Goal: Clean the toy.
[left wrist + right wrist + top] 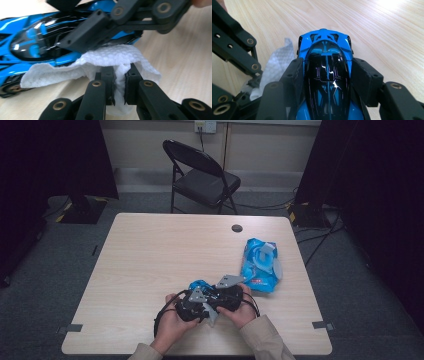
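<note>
A blue and black toy car (325,47) lies low over the wooden table (150,255). My right gripper (327,67) is shut on its body, one jaw against each side. My left gripper (120,75) is shut on a folded white wipe (110,56), which presses against the car's (32,42) side, just under the right gripper's jaw. In the high view both hands meet near the front edge: left gripper (192,306), right gripper (227,295), the car (201,284) between them and the wipe (212,315) hanging below.
A blue pack of wet wipes (260,265) with its lid flipped up lies to the right of the hands. A cable hole (237,228) sits near the table's far edge. A black folding chair (202,177) stands behind the table.
</note>
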